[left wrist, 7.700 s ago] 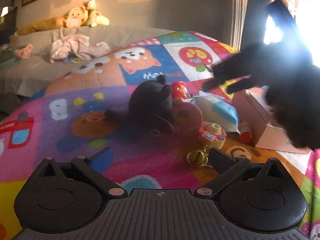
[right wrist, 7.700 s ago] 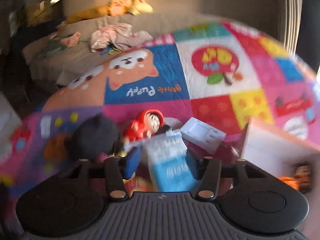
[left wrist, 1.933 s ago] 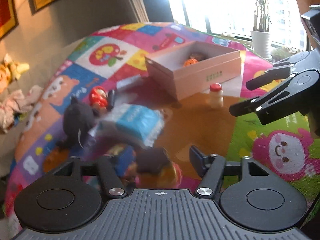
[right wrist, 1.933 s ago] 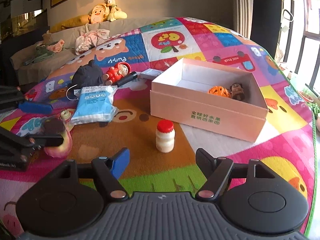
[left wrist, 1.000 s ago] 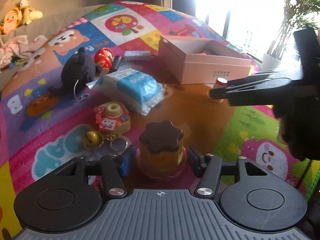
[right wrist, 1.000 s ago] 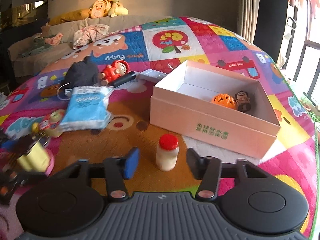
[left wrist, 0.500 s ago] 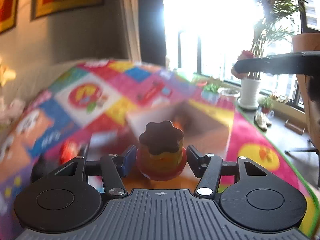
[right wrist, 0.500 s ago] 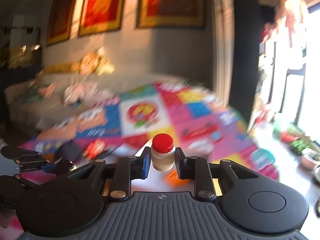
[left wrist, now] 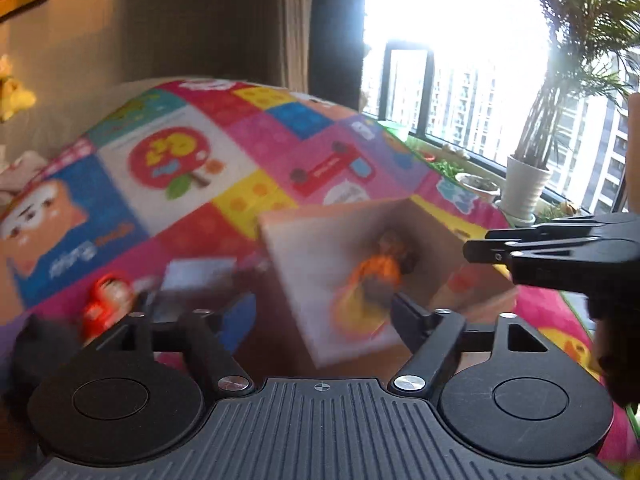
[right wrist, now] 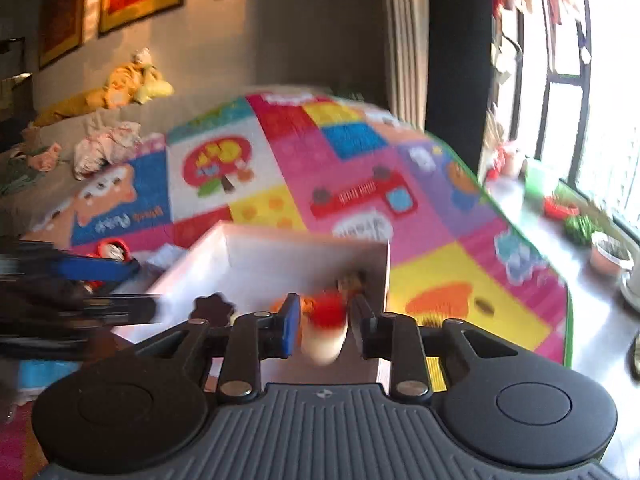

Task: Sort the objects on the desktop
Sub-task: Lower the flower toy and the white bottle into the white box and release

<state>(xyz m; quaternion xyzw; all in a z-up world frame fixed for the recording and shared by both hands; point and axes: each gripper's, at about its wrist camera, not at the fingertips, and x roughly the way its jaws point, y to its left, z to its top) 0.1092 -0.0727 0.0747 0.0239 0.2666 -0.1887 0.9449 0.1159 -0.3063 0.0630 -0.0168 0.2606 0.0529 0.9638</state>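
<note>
Both grippers have travelled from the mat to the pink box (right wrist: pixel 276 256) since a second ago. Jaws of the left gripper (left wrist: pixel 320 312), clamped on the brown-topped pudding toy (left wrist: pixel 360 308) half a second back, have just been opening and now stand well apart; the toy is a blur between and beyond the fingertips, nearer the right-hand finger, over the box floor, with no pad pressing on it. In the right wrist view its dark scalloped top (right wrist: pixel 213 306) shows inside the box, left of that gripper's blue-padded finger. Ahead of the left jaws, deeper in the box, sit an orange ball (left wrist: pixel 376 272) and a small figure (left wrist: pixel 390 242).

The right gripper (right wrist: pixel 325 330) has the red-capped bottle (right wrist: pixel 325 332) between its fingers; its jaws have just been easing apart a little, and the blurred bottle appears to sit lower than the pads, with slim gaps either side, so the hold looks released. It is above the near end of the box
</note>
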